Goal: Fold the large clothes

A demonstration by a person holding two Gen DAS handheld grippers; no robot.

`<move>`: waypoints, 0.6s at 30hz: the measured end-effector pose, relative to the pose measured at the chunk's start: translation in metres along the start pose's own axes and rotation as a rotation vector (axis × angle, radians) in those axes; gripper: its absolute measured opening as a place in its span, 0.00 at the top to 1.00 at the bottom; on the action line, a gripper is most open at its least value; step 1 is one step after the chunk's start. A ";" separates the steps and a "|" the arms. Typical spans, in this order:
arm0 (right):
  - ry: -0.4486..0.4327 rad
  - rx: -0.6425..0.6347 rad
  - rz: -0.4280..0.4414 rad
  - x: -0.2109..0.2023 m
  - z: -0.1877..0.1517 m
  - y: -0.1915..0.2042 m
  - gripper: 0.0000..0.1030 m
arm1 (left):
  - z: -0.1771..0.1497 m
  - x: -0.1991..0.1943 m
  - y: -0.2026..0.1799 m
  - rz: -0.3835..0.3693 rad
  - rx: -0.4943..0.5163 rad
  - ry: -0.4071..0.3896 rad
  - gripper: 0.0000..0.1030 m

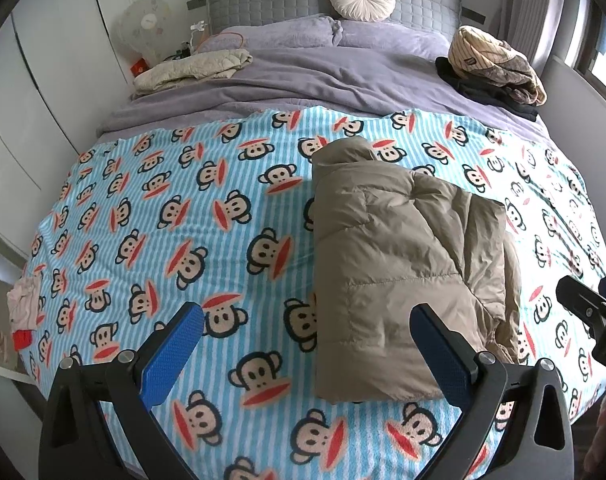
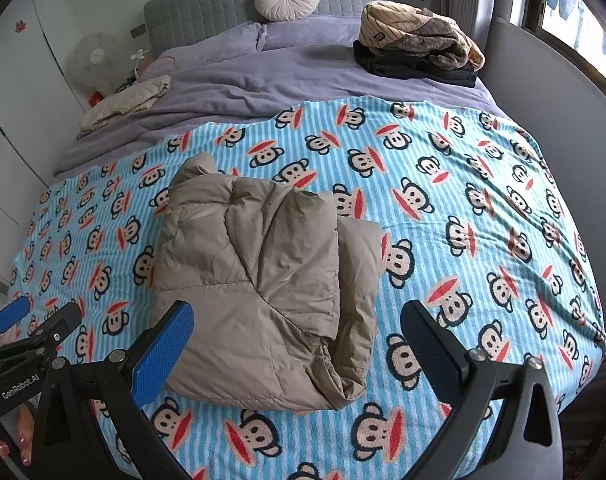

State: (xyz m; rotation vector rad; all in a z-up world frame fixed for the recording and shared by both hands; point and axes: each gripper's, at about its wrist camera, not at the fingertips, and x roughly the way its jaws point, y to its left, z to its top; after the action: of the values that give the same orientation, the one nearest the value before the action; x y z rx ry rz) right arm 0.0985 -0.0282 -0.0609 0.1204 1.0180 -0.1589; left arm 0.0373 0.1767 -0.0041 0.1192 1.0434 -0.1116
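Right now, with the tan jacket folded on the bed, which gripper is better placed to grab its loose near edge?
Probably right. The right gripper frames the tan jacket's bunched, loose near-right edge between its open fingers. The left gripper sits mostly over the monkey blanket, left of the jacket.

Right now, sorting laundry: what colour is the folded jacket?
Plain khaki-tan jacket, clearest in right wrist view.

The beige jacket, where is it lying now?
The beige jacket lies folded on the monkey blanket, right of centre in the left wrist view, ahead of both open grippers and apart from them.
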 end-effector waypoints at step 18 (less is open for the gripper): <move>0.002 0.000 0.004 0.000 0.001 -0.001 0.00 | 0.000 0.001 0.000 0.003 0.001 -0.001 0.00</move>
State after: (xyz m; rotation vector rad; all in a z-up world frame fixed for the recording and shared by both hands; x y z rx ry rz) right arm 0.0990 -0.0294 -0.0607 0.1227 1.0196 -0.1551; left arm 0.0375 0.1763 -0.0046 0.1217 1.0427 -0.1100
